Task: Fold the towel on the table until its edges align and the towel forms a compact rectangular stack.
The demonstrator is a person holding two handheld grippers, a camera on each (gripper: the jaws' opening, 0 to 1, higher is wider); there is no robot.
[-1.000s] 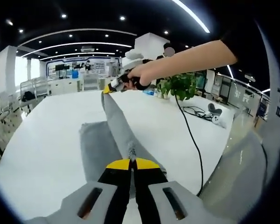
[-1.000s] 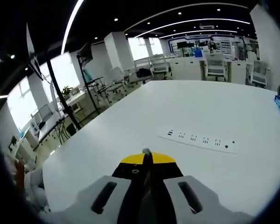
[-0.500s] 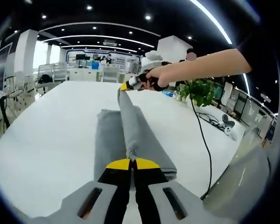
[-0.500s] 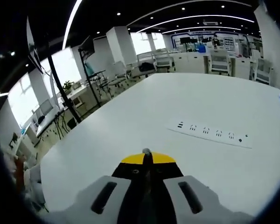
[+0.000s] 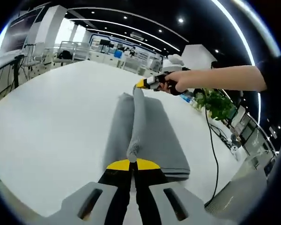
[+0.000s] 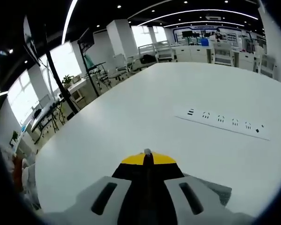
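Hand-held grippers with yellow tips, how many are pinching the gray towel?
2. The left hand-held gripper pinches the near end of the towel, low in the left gripper view. The right hand-held gripper, in the person's hand, pinches the far end.

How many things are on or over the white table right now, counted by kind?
Grey cloth towel: 1
Yellow-tipped handheld tools: 2, left tool and right tool
White flat power strip: 1
Green leafy potted plant: 1
Black cable: 1
Total: 6
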